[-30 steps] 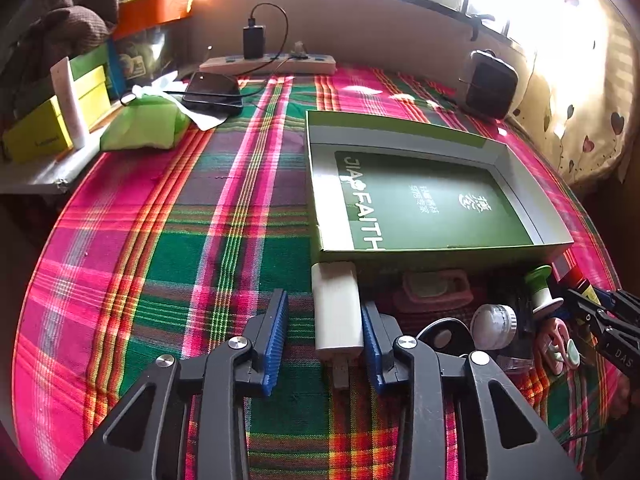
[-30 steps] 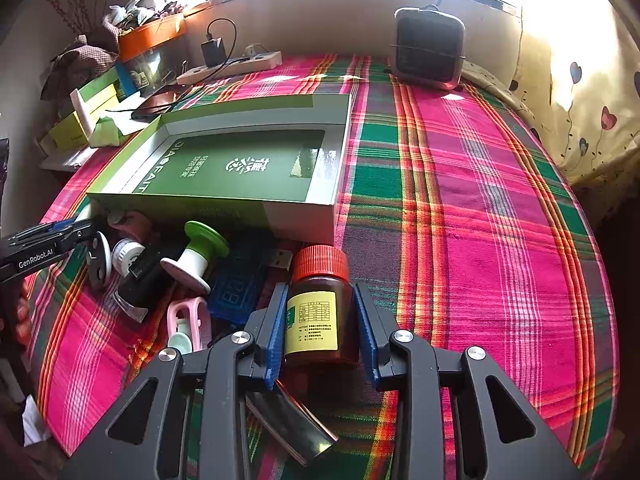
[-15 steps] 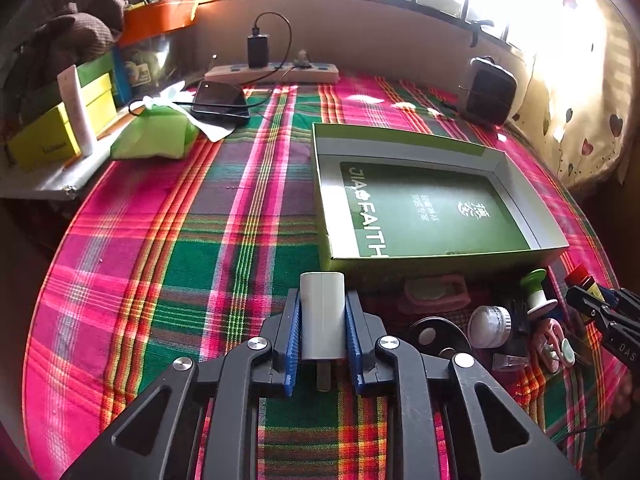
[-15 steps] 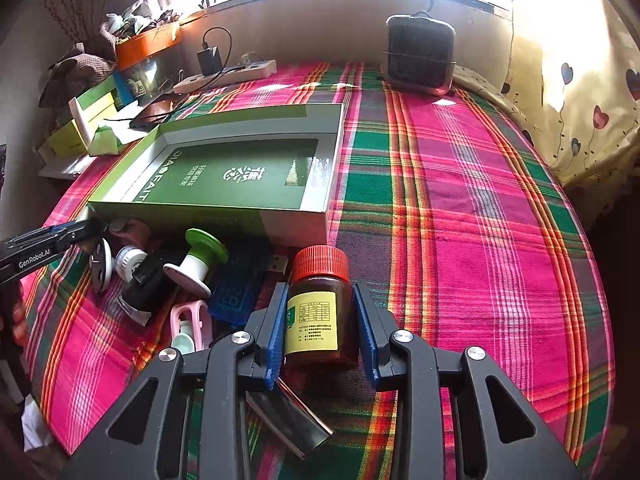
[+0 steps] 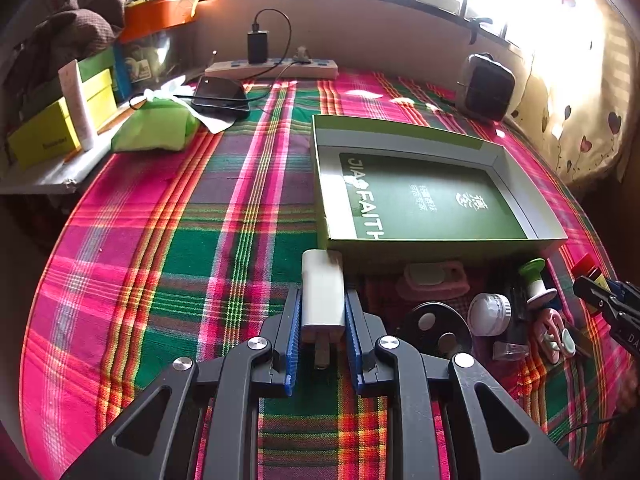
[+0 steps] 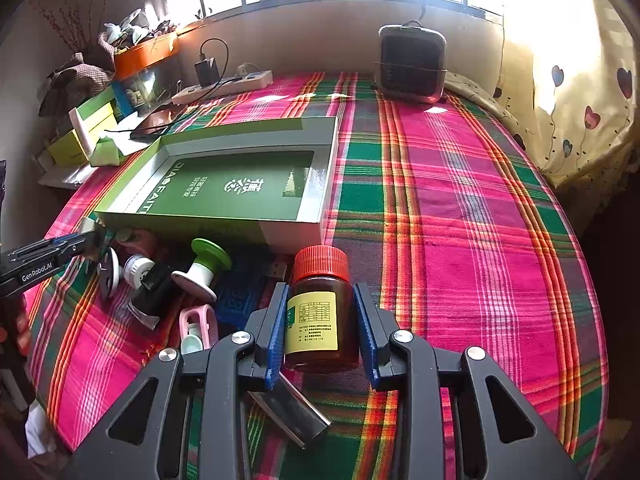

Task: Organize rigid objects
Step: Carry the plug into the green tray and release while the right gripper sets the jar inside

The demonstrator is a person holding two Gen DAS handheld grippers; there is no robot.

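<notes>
Two pickups in hand at once, both at the near edge of the plaid-covered table. Left gripper clamped on the white rectangular plug-in charger, blue pads tight against both long sides, metal prongs pointing back toward the wrist, the charger's far end just short of the near-left corner of the shallow green cardboard box. Right gripper closed around the brown glass bottle with the red screw cap and yellow label, upright between the pads, close to the box's near-right corner; whether already clear of the cloth, hard to tell. Box interior bare but for its printed green floor. Remaining clutter strung along the box's near wall: green-and-white spool, small white round jar, black disc, pink clip, a dark-blue flat item, partly hidden. Judged stage: grasp done on both sides, carry into the box not yet made. Next move, by this reading: lift each item high enough to clear the low near wall, forward over the rim, then down onto the box floor, charger toward the left end, bottle toward the right, well apart. Care needed to keep the bottle upright on release, and to avoid knocking the spool just left of it.
</notes>
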